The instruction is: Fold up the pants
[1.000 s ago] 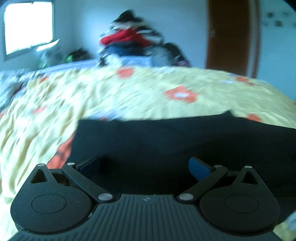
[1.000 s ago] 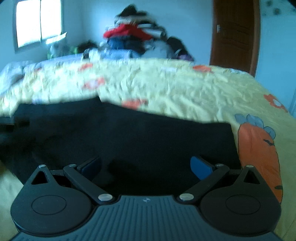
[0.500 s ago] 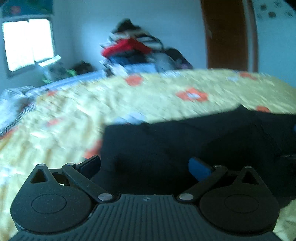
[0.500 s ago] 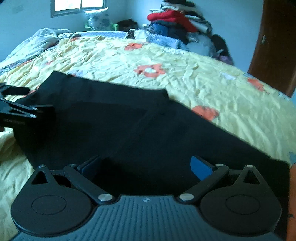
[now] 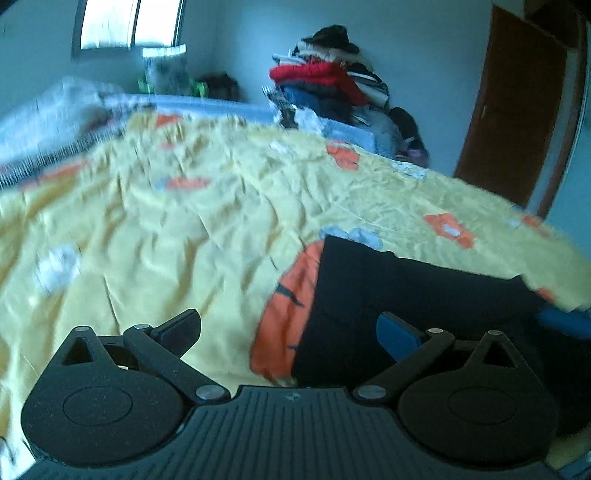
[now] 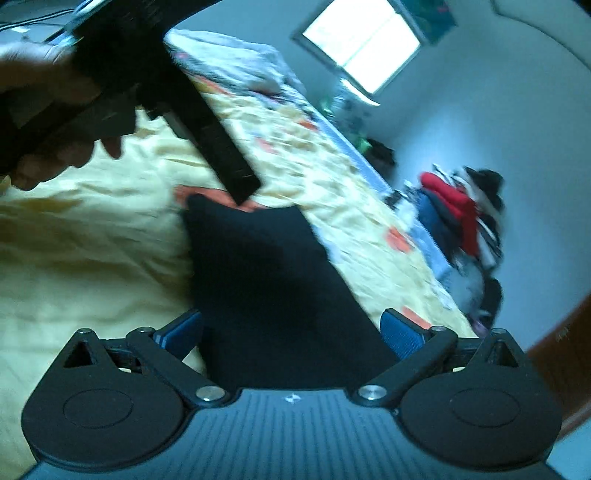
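Note:
The black pants [image 5: 417, 295] lie flat on a yellow bedspread [image 5: 166, 229]. In the left wrist view they sit at the lower right. My left gripper [image 5: 290, 330] is open and empty; its right finger is over the pants' left edge, its left finger over bare bedspread. In the right wrist view the pants [image 6: 273, 288] run from the centre down between the fingers. My right gripper [image 6: 291, 330] is open and empty above them. The left gripper [image 6: 177, 110], held by a hand, shows at the upper left there.
A pile of clothes [image 5: 332, 92] stands at the far side of the bed. A brown door [image 5: 513, 107] is at the right, a window [image 5: 129, 22] at the upper left. White bedding [image 5: 48, 118] lies at the far left.
Both grippers have swung away. The left view has shifted left, so the pants now sit at its right. The right gripper has rolled and turned toward the left gripper.

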`<state>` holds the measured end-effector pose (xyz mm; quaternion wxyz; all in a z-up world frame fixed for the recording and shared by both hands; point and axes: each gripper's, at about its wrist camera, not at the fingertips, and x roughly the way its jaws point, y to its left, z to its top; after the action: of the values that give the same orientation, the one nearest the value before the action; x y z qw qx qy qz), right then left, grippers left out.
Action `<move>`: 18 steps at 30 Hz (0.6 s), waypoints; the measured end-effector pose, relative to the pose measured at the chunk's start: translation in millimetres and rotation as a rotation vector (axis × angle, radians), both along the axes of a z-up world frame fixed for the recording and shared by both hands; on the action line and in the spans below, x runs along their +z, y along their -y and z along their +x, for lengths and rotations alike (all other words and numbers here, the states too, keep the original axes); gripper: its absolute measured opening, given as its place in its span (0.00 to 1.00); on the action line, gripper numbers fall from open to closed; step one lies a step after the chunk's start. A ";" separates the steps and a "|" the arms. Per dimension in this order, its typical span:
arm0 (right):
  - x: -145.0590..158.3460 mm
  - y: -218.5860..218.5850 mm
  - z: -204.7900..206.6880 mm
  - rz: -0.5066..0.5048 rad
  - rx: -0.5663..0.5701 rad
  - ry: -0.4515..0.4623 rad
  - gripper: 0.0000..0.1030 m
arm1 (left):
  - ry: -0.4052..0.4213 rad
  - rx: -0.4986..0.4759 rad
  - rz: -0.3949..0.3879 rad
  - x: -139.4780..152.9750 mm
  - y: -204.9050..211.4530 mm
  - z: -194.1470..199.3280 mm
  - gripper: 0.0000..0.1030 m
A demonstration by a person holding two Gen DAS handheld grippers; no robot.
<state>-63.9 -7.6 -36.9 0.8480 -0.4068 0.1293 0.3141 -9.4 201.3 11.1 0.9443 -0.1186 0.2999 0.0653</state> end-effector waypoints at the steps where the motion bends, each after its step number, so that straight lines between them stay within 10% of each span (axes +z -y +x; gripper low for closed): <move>1: -2.5 -4.5 0.0 -0.013 0.007 -0.008 1.00 | -0.006 -0.009 -0.048 0.5 -5.3 -1.8 0.99; 9: -26.0 -34.6 16.7 -0.135 -0.071 0.114 1.00 | -0.096 -0.108 -0.551 -14.8 -33.9 2.8 0.99; 18: -6.5 -30.5 41.8 0.054 -0.151 0.106 1.00 | -0.203 -0.168 -0.892 -53.7 -22.3 26.9 0.99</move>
<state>-22.1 22.9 -43.3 0.8856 -0.3890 0.1061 0.2307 17.5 223.6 -42.6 0.7692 -0.4813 0.3980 -0.1354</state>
